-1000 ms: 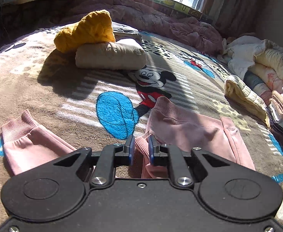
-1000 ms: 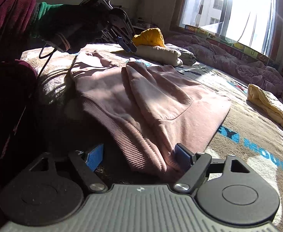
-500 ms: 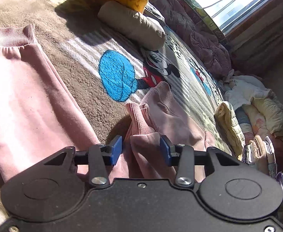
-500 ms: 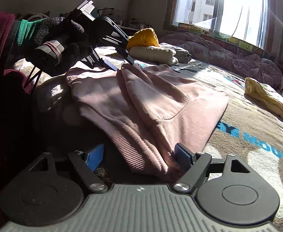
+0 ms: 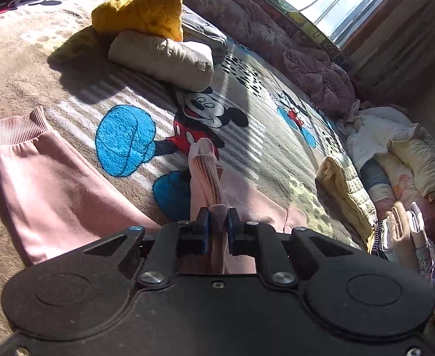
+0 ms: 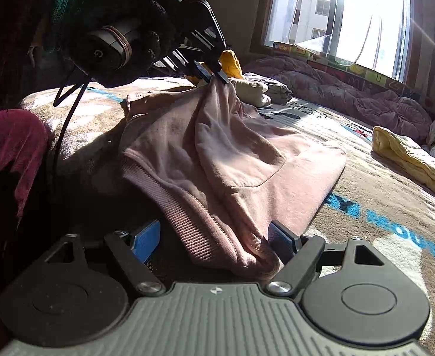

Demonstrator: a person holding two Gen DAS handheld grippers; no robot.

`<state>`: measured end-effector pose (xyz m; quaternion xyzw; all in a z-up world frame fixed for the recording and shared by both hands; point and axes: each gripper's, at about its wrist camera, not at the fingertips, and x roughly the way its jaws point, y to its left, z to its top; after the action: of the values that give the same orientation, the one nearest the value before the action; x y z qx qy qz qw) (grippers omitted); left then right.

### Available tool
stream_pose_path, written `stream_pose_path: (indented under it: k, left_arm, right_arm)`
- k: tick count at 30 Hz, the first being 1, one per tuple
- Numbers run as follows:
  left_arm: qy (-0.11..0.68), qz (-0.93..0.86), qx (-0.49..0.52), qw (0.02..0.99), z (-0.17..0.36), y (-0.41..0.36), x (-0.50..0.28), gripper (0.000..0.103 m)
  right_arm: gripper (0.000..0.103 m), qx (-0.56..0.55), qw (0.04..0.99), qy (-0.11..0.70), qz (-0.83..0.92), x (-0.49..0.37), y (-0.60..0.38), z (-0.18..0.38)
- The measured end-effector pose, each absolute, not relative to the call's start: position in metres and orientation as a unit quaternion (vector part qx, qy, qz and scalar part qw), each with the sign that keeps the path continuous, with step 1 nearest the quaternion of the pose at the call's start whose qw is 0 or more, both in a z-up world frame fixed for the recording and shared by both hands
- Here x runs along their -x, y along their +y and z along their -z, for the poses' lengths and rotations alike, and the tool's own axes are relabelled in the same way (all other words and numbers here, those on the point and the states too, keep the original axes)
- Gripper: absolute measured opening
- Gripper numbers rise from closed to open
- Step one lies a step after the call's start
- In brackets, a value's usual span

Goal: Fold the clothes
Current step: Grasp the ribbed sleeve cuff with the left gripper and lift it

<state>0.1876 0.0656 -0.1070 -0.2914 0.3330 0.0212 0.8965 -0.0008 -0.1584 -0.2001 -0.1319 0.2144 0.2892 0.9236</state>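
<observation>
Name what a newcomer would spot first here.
The pink sweatshirt spread mid-bed, one sleeve pinched and lifted by the left gripper, whose jaws have just been closing on it. The right gripper sits open around its ribbed hem. Behind, a yellow sweater tops a folded stack near the sunlit window.

Sweatshirt [image 6: 247, 160] on the blanket [image 6: 380, 207] — folded stack [image 6: 256, 89] behind it

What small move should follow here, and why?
Probably carry the pinched sleeve across the body. The left tool has just closed on the pink sweatshirt's cuff and lifts it, while the right tool stands open around the hem.
</observation>
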Motion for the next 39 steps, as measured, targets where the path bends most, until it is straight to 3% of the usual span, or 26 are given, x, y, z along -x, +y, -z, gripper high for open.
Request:
stream_pose_path:
  k: [4,9,12,14,18,28,30,31,32,36,39]
  left_arm:
    - [0.336,-0.046,0.215,0.916,0.102,0.056,-0.190,0.010]
    - [0.347,-0.031,0.192,0.917,0.121,0.077,-0.189,0.010]
    - [0.312,-0.044,0.191,0.930,0.114,0.096,-0.173,0.024]
    - [0.300,-0.079,0.181,0.933,0.108,0.113,-0.163,0.027]
    - [0.312,-0.129,0.211,0.917,0.121,0.152,-0.148,0.040]
    - [0.303,-0.200,0.331,0.871,0.175,0.212,-0.139,0.040]
    - [0.280,-0.190,0.359,0.870,0.179,0.220,-0.141,0.036]
    - [0.275,-0.190,0.365,0.869,0.180,0.223,-0.141,0.013]
    - [0.273,-0.188,0.357,0.873,0.176,0.225,-0.140,0.006]
    - [0.245,-0.194,0.274,0.909,0.142,0.228,-0.126,0.006]
    - [0.249,-0.181,0.268,0.913,0.130,0.251,-0.119,0.006]
  right_arm:
    - [0.079,0.127,0.922,0.218,-0.292,-0.001,-0.160,0.200]
    - [0.079,0.121,0.921,0.225,-0.296,-0.003,-0.161,0.200]
    - [0.079,0.118,0.920,0.227,-0.296,-0.004,-0.161,0.200]
    - [0.079,0.117,0.921,0.228,-0.295,-0.004,-0.161,0.200]
    - [0.079,0.114,0.921,0.229,-0.294,-0.004,-0.162,0.201]
    - [0.079,0.122,0.922,0.230,-0.285,-0.004,-0.160,0.204]
    - [0.079,0.124,0.922,0.229,-0.284,-0.004,-0.160,0.205]
    - [0.079,0.125,0.923,0.229,-0.284,-0.004,-0.160,0.205]
    - [0.080,0.125,0.923,0.229,-0.284,-0.003,-0.159,0.205]
    - [0.079,0.126,0.924,0.228,-0.281,-0.003,-0.160,0.205]
    - [0.080,0.128,0.923,0.228,-0.282,-0.002,-0.161,0.205]
